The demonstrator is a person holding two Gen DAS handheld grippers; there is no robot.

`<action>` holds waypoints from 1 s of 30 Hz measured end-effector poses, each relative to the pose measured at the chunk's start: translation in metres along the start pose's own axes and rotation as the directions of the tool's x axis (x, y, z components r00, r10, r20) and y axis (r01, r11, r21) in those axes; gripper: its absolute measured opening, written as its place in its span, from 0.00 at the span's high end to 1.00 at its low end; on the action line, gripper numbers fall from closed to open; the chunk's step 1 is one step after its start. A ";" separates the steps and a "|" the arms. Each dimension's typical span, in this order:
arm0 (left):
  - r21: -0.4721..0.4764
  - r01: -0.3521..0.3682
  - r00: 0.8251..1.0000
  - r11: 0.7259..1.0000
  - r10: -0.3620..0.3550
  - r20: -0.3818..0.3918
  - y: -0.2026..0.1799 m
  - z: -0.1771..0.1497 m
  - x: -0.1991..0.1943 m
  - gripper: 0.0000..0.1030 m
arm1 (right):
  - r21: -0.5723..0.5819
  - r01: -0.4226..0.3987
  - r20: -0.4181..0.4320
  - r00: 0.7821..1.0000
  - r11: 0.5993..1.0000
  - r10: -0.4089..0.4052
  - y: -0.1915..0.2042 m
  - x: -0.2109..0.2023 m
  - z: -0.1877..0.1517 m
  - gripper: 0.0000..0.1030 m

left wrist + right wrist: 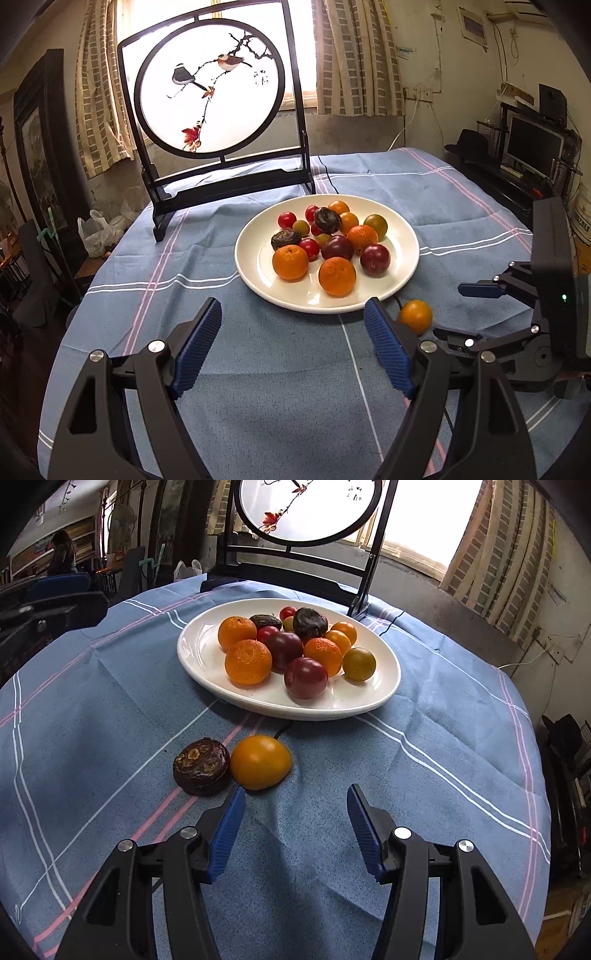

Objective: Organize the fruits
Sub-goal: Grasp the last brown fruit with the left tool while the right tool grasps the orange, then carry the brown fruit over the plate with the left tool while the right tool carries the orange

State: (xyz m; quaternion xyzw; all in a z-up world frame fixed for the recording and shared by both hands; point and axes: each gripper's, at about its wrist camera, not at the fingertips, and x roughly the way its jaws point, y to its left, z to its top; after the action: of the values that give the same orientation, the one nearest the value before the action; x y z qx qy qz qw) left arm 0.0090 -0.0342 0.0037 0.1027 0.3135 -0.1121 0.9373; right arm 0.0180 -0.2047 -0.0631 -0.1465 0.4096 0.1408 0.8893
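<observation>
A white plate (251,258) (199,657) on the blue checked cloth holds several fruits: oranges, dark red plums, small red and green tomatoes and two dark brown wrinkled fruits. Off the plate, on the cloth in front of it, lie a yellow-orange tomato (260,761) (415,315) and a dark brown fruit (201,766), side by side and touching. My right gripper (296,790) (458,310) is open just short of these two, a little to their right, with nothing between its fingers. My left gripper (292,306) is open and empty at the plate's near rim.
A black-framed round screen painted with birds (218,110) (306,517) stands behind the plate. A thin black cable (282,731) runs out from under the plate. The round table's edge drops off at left and right; a shelf with a monitor (532,147) stands at far right.
</observation>
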 end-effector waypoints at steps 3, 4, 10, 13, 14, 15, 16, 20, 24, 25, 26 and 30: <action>0.005 0.013 1.000 1.000 -0.013 -0.013 0.001 -0.004 0.003 0.24 | -0.021 -0.022 -0.029 0.999 1.000 0.021 0.003 0.013 0.005 0.43; 0.007 0.016 1.000 1.000 -0.016 -0.015 0.002 -0.006 0.004 0.24 | -0.028 -0.031 -0.030 0.999 0.999 0.031 0.005 0.015 0.006 0.43; 0.011 0.047 0.998 0.999 -0.047 -0.046 0.001 -0.012 0.012 0.23 | -0.024 -0.108 -0.055 0.993 0.994 0.107 0.008 0.030 0.019 0.45; 0.020 0.072 0.995 0.997 -0.071 -0.071 -0.005 -0.016 0.017 0.23 | -0.024 -0.139 -0.073 0.988 0.990 0.137 0.013 0.034 0.022 0.60; 0.028 0.079 0.994 0.996 -0.077 -0.077 -0.009 -0.017 0.018 0.23 | -0.036 -0.130 -0.071 0.989 0.991 0.127 0.015 0.033 0.021 0.60; 0.036 0.088 0.993 0.995 -0.085 -0.082 -0.013 -0.019 0.019 0.23 | -0.037 -0.128 -0.066 0.990 0.991 0.125 0.014 0.031 0.020 0.60; 0.046 0.101 0.991 0.994 -0.096 -0.091 -0.017 -0.021 0.020 0.23 | -0.023 -0.134 -0.059 0.989 0.991 0.133 0.012 0.027 0.018 0.60; 0.103 0.142 0.985 0.984 -0.130 -0.114 -0.044 -0.027 0.025 0.23 | 0.034 -0.128 -0.012 0.992 0.991 0.128 -0.010 0.003 0.009 0.60; 0.146 0.155 0.981 0.977 -0.135 -0.140 -0.071 -0.029 0.041 0.23 | 0.078 -0.093 0.007 0.996 0.993 0.093 -0.030 -0.014 -0.002 0.60; 0.146 0.161 0.978 0.976 -0.138 -0.153 -0.076 -0.029 0.047 0.22 | 0.085 -0.092 0.009 0.996 0.992 0.092 -0.033 -0.016 -0.004 0.60; 0.145 0.167 0.976 0.975 -0.142 -0.168 -0.080 -0.029 0.054 0.23 | 0.087 -0.090 0.010 0.996 0.992 0.090 -0.035 -0.018 -0.007 0.60; 0.138 0.172 0.967 0.975 -0.140 -0.212 -0.085 -0.028 0.072 0.38 | 0.095 -0.099 0.017 0.995 0.991 0.098 -0.038 -0.023 -0.013 0.60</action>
State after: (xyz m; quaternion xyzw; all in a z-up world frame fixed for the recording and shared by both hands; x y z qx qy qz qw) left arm 0.0260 -0.1189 -0.0723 0.1613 0.4040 -0.1989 0.8782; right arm 0.0089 -0.2476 -0.0477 -0.0824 0.4171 0.1655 0.8899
